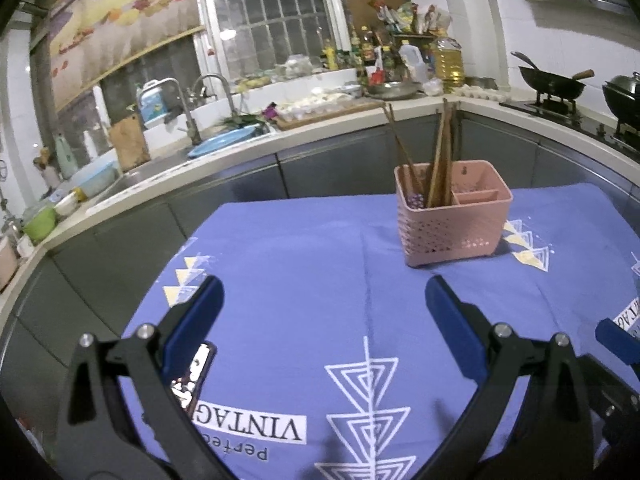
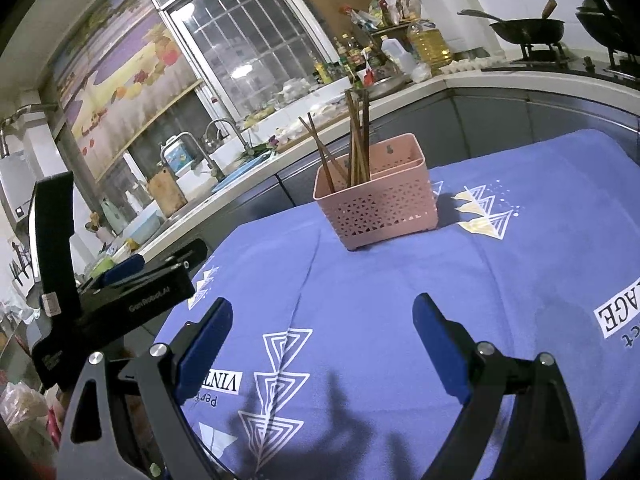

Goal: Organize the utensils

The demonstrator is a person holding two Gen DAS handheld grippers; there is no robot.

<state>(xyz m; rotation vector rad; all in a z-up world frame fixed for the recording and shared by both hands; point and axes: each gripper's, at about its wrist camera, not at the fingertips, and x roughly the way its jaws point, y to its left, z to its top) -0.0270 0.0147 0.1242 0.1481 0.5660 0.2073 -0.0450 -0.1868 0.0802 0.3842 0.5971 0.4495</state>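
Nearest the lens, the left gripper (image 1: 324, 300) hangs low over a blue printed tablecloth (image 1: 304, 264), its blue-padded fingers (image 1: 200, 320) spread wide with nothing between them. The right gripper (image 2: 322, 320) is posed the same way just above the cloth, fingers far apart and empty; in its view the left gripper's black body juts in from the left edge. Ahead of both, well apart from the fingertips, a pink perforated utensil holder (image 1: 452, 220) stands upright on the cloth toward the table's far side. Its larger left compartment holds several brown wooden chopsticks (image 1: 436, 160), most leaning together near the divider, one pair tilted away to the left. The smaller right compartments look empty as far as their visible part shows. Behind the table runs a cluttered kitchen counter (image 1: 320, 124).
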